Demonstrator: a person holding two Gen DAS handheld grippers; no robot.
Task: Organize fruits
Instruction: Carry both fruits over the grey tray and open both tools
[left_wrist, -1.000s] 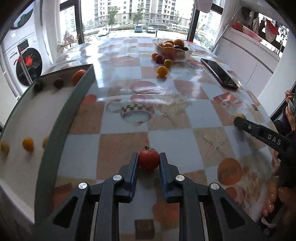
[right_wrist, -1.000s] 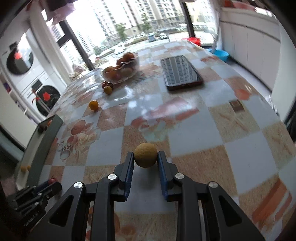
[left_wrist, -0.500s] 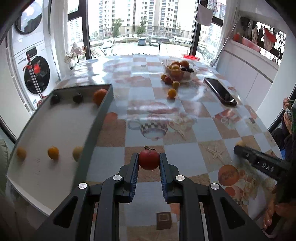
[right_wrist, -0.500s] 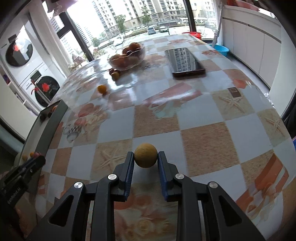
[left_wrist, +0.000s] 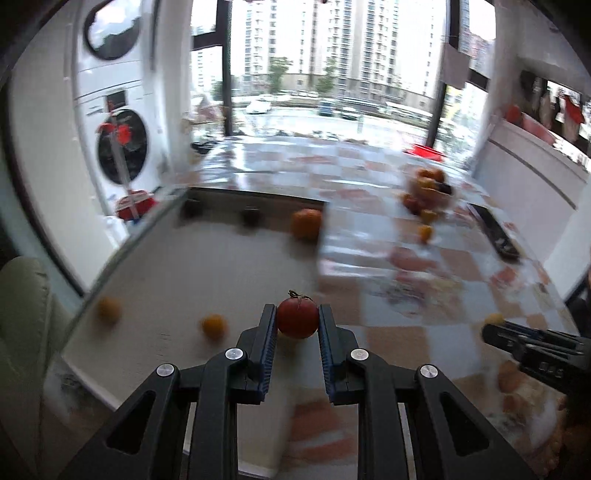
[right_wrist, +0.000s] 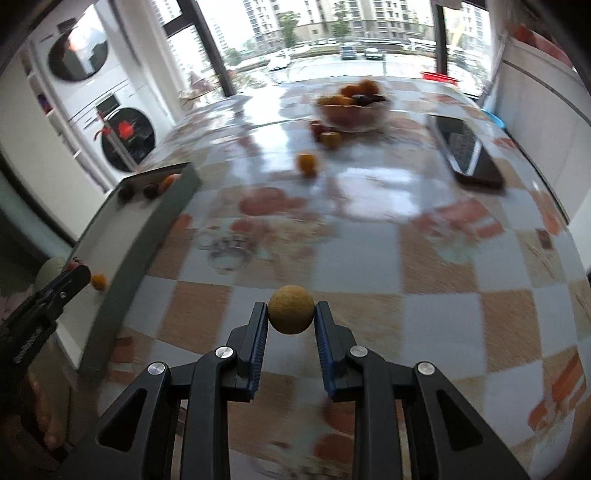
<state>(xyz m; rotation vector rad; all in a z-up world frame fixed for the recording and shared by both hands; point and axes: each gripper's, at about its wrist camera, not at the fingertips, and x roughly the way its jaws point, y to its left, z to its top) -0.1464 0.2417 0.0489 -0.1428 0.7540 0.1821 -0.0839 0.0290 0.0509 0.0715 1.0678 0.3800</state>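
Note:
My left gripper (left_wrist: 297, 321) is shut on a red tomato (left_wrist: 297, 318) and holds it over the near right part of the white tray (left_wrist: 177, 280). In that tray lie two small orange fruits (left_wrist: 213, 326), two dark fruits (left_wrist: 251, 216) and a larger orange (left_wrist: 306, 224). My right gripper (right_wrist: 291, 314) is shut on a tan round fruit (right_wrist: 291, 309) above the checked tablecloth (right_wrist: 369, 258). The tray (right_wrist: 147, 229) lies to its left. A glass bowl of fruit (right_wrist: 352, 103) stands at the far end, with loose fruits (right_wrist: 307, 163) in front of it.
A black phone (right_wrist: 467, 155) lies at the table's far right. Stacked washing machines (left_wrist: 118, 110) stand left of the table, and a window is behind it. A pale green chair back (left_wrist: 22, 332) is at the near left. White cabinets (left_wrist: 535, 166) run along the right.
Both grippers moved left toward the tray, still holding their fruits. The left gripper with the tomato went from above the tablecloth to above the tray. Both views are blurred by motion.

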